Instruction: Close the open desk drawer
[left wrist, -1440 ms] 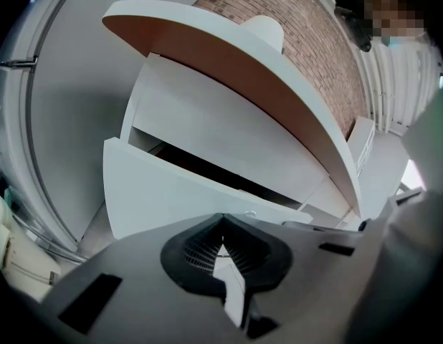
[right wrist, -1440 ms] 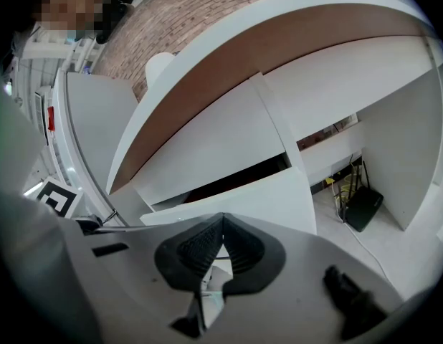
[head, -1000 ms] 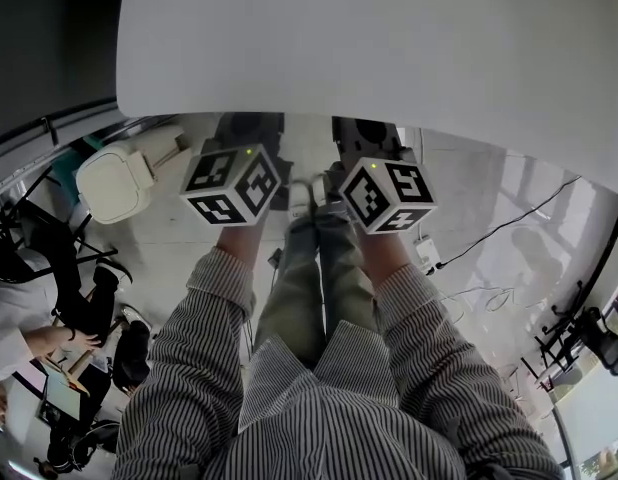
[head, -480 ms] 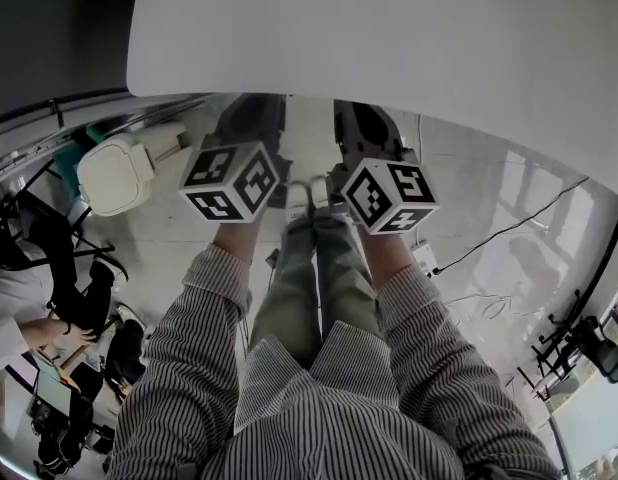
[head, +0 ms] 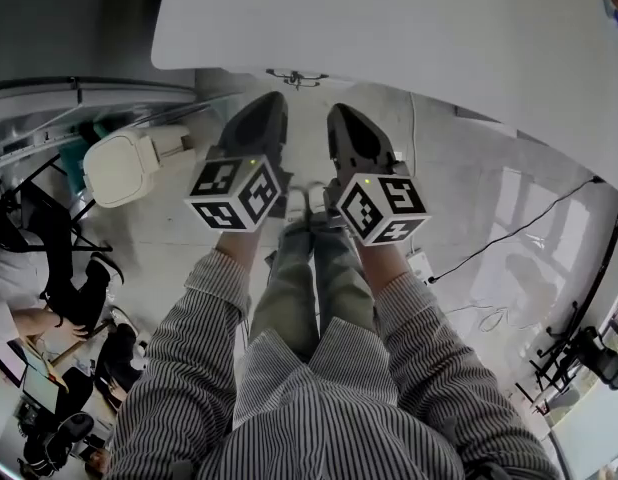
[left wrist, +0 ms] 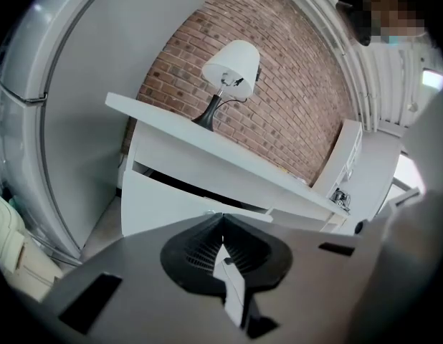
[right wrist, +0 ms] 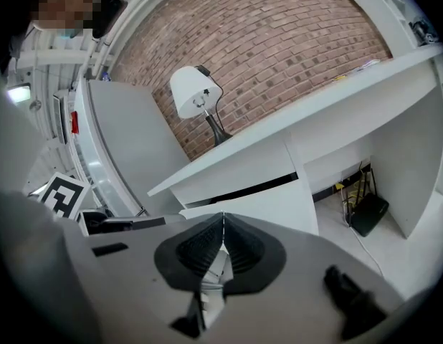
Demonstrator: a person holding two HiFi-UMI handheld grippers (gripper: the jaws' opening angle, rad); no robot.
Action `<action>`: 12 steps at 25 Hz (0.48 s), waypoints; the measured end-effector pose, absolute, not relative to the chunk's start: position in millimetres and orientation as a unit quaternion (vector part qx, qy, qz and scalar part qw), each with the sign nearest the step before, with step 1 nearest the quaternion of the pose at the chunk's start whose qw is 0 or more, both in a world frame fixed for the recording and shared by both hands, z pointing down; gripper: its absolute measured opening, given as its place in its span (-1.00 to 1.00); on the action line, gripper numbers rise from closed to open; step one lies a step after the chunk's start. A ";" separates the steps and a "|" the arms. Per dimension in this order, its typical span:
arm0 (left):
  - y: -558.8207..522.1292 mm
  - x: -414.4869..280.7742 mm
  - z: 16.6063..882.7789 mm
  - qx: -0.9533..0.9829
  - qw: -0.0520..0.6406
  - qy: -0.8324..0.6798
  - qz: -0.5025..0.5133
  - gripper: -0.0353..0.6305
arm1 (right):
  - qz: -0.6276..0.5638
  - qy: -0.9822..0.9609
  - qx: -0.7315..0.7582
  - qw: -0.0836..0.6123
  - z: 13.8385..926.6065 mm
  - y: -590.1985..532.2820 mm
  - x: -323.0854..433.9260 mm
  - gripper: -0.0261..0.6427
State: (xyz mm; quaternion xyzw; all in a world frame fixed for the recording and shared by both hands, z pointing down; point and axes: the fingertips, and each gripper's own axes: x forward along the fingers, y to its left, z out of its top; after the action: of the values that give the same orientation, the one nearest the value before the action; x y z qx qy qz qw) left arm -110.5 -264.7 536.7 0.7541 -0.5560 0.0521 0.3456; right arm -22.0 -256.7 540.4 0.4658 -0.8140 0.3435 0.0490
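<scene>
Holding left gripper and right gripper side by side, close together, out in front of striped sleeves and aimed at desk. Squeezed fully together on each, tip to tip, with nothing gripped. Ahead of them, under the desktop at the lamp end, drawer: standing out a little, with a dark gap between its white front and the top. Near it, yet not seen touching it with either tool. On the desktop above, lamp with black stem and white shade, against brick wall. Down in the kneehole, to the right of the drawer in right gripper view, dark box on the floor, with cables behind. Off to the left in head view, cream chair on pale floor.
</scene>
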 end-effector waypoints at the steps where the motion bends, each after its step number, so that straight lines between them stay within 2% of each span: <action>1: -259.2 -110.6 530.5 0.754 0.344 -0.557 0.050 -0.86 | 0.341 -0.817 0.463 0.048 534.2 -251.7 -23.1 -0.87; 12: -200.3 -115.4 458.9 0.760 0.321 -0.565 0.023 -0.86 | 0.318 -0.840 0.439 0.032 466.3 -207.0 -30.6 -0.87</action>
State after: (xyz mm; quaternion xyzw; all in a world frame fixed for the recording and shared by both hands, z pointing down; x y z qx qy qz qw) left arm -115.4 -200.3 458.9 0.7600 -0.5646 0.0228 0.3209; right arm -30.6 -207.0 466.3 0.4389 -0.8397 0.3181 0.0324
